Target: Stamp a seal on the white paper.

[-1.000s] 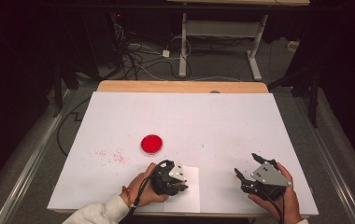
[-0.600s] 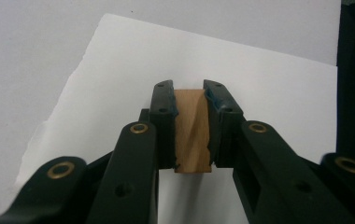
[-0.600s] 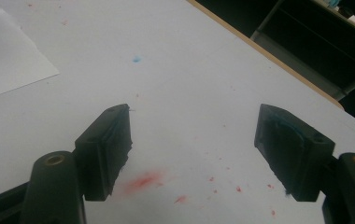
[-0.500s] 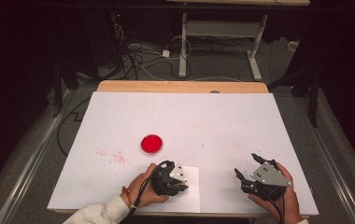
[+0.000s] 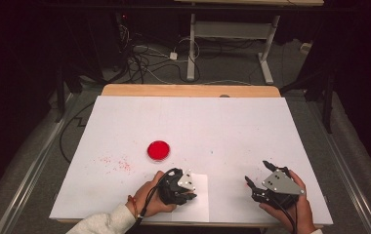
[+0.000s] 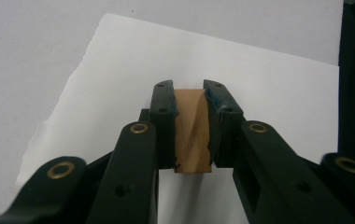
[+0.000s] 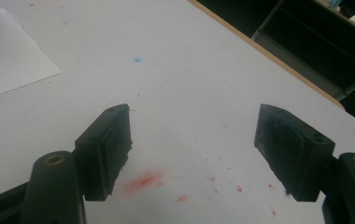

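My left gripper is shut on a small wooden block, which sits upright between its jaws just above a white paper sheet. That sheet lies at the table's front edge, under the left gripper. A round red dish rests on the table a little beyond and left of the left hand. My right gripper is held at the front right, open, with nothing between its fingers. The right gripper hovers over bare white table.
The white table top has a wooden strip along its far edge. Red specks dot the surface left of the dish, and red smears and a blue dot mark it near the right gripper.
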Available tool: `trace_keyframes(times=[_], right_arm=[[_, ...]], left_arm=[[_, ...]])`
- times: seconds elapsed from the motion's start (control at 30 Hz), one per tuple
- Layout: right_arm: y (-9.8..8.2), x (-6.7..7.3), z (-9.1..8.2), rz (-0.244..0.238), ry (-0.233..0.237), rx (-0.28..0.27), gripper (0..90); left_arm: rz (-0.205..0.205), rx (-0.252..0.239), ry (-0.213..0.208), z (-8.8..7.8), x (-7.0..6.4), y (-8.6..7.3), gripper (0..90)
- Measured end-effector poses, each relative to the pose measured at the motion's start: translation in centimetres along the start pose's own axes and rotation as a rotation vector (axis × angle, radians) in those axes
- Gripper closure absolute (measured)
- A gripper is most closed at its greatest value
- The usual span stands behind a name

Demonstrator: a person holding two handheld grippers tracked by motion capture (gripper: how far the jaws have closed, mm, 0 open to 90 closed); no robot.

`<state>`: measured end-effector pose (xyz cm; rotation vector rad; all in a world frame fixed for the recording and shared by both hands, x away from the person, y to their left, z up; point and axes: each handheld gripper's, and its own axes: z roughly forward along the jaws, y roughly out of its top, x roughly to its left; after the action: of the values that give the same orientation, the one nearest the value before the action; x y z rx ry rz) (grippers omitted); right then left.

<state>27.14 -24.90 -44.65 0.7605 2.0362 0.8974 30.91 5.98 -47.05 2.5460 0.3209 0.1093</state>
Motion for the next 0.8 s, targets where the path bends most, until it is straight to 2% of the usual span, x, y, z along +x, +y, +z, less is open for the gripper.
trace_keyframes(times=[0.33, 0.5, 0.57, 0.63, 0.8], right_arm=[[0.2, 0.1, -0.1, 0.004, 0.006, -0.010, 27.9], [0.2, 0.1, -0.2, 0.006, 0.007, -0.013, 27.8], [0.2, 0.0, -0.2, 0.007, 0.008, -0.019, 27.8], [0.2, 0.0, -0.2, 0.008, 0.011, -0.019, 27.8], [0.2, 0.0, -0.3, 0.012, 0.009, -0.020, 27.7]], left_arm=[[-0.016, -0.001, -0.015, 0.0, 0.2, 0.0, 73.3], [-0.008, 0.038, -0.008, -0.1, 0.1, 0.6, 73.3], [-0.013, 0.049, 0.010, -0.3, 0.2, 1.1, 73.3], [-0.030, 0.001, -0.006, -1.1, 0.4, 1.4, 73.3], [-0.034, -0.068, 0.014, -3.2, 0.5, 1.8, 73.3]])
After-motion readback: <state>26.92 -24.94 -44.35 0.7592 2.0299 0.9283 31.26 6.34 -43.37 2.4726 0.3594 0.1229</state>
